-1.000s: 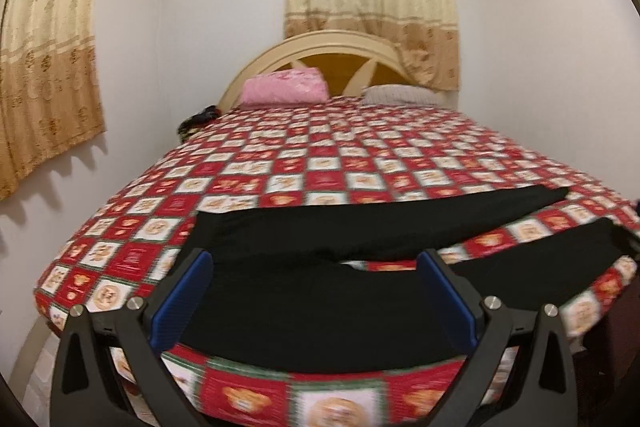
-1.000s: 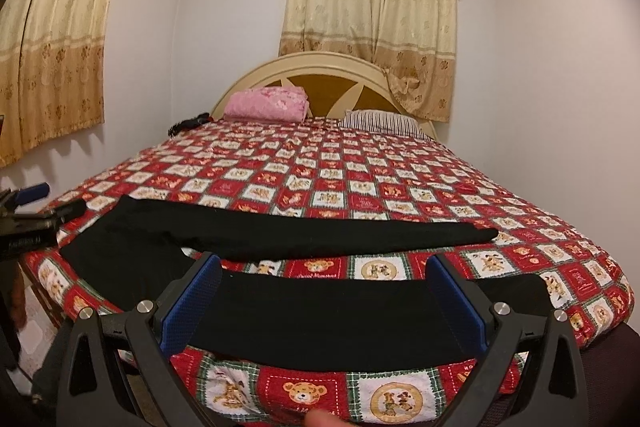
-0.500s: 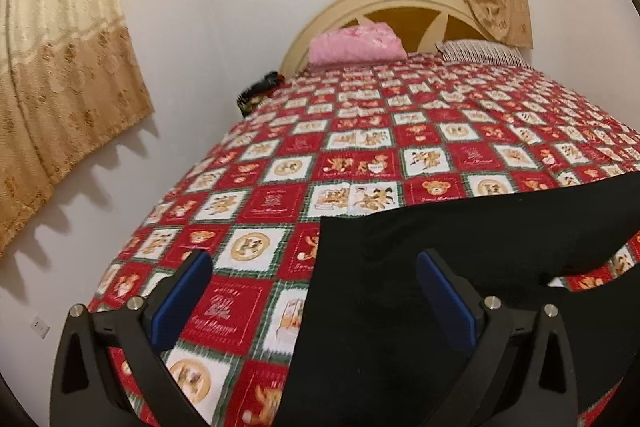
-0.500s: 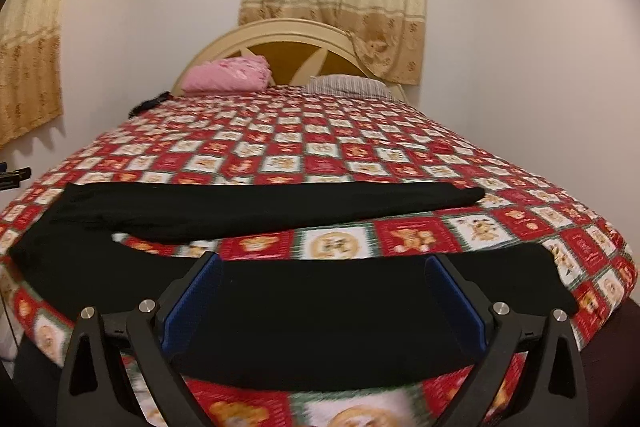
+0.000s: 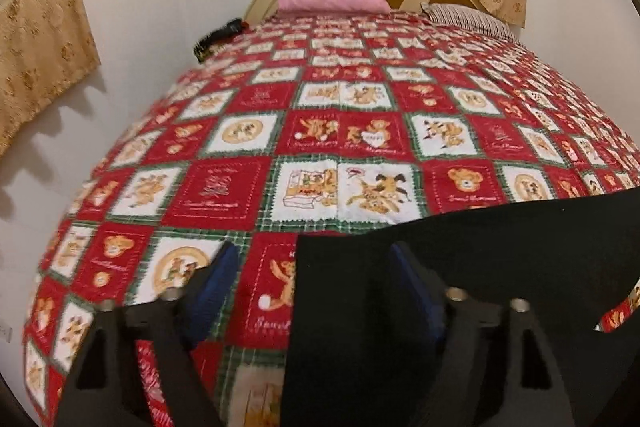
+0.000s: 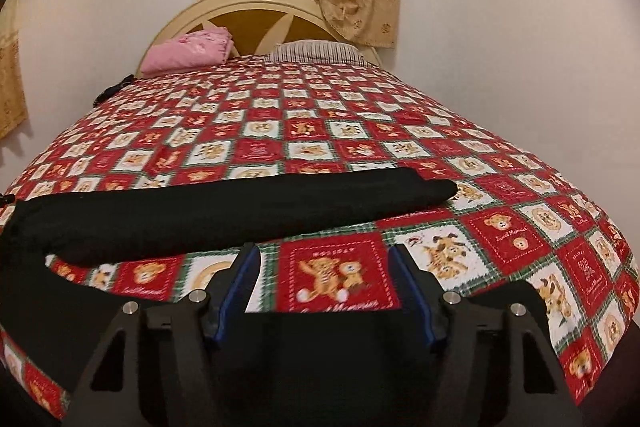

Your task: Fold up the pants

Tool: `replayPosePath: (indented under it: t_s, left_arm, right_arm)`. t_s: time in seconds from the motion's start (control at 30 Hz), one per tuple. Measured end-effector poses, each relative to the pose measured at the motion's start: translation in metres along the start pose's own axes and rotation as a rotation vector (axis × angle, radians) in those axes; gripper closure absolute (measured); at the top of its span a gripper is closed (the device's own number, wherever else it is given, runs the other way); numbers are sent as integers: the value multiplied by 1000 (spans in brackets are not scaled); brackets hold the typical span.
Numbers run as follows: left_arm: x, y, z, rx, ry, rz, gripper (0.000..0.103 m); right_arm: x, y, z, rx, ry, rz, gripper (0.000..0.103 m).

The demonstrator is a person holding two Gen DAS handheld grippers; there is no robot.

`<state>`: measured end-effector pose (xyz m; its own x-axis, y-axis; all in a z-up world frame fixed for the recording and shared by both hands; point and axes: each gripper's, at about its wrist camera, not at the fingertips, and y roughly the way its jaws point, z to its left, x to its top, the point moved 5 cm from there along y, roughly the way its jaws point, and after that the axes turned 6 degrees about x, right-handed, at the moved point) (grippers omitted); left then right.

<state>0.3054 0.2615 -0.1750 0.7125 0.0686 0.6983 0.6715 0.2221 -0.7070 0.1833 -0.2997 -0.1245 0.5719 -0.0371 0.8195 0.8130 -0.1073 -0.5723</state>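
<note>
**Ana:** Pants (image 6: 224,215) first: where do they lie, taking the bedspread's (image 6: 360,131) near edge as the mark?

**Ben:** Right along that edge. Their long axis runs side to side across the bed, with the waist end toward the left and the two legs splayed toward the right. One leg hugs the near edge; the other (image 6: 420,193) angles a little farther in, with a wedge of quilt showing between them.

**Ana:** And the grippers?

**Ben:** Each is at its own end. The left gripper (image 5: 310,281) hangs over the waist corner (image 5: 320,247), jaws closing; its inner finger is over the black cloth, the outer over bare quilt, so the cloth's edge sits between them but isn't pinched yet. The right gripper (image 6: 324,287) hangs over the near leg (image 6: 320,347), jaws also closing, nothing gripped that I can see.

**Ana:** So which hand takes which end?

**Ben:** I'd judge left for the waist, right for the leg. Beyond the pants lies open quilt, then the pink pillow (image 6: 188,53) at the headboard.
</note>
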Motion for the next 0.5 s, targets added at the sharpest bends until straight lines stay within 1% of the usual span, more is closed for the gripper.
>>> replayPosePath:
  t_s: [0.07, 0.1, 0.17, 0.27, 0.33, 0.4, 0.47, 0.5]
  left_arm:
    - [-1, 13, 3, -23, -11, 33, 40]
    - [-2, 19, 4, -28, -15, 43, 41]
    - [-5, 28, 5, -33, -20, 64, 42]
    - [-1, 34, 3, -61, -19, 67, 42]
    - [-1, 37, 1, -77, -8, 78, 42]
    - [-2, 44, -2, -85, 12, 109, 42]
    - [-2, 48, -3, -117, 13, 123, 53]
    - [-1, 48, -3, -140, 8, 124, 56]
  right_arm:
    - [2, 5, -2, -9, -17, 0, 35]
    - [3, 8, -2, -12, -25, 3, 35]
    - [7, 17, -7, -14, -29, 11, 35]
    - [14, 28, -16, -19, -31, 20, 35]
    - [19, 34, -25, -18, -15, 26, 35]
    - [26, 42, -38, -26, 13, 33, 35]
    - [32, 49, -51, -33, 42, 40, 35]
    - [35, 53, -57, -37, 54, 46, 35]
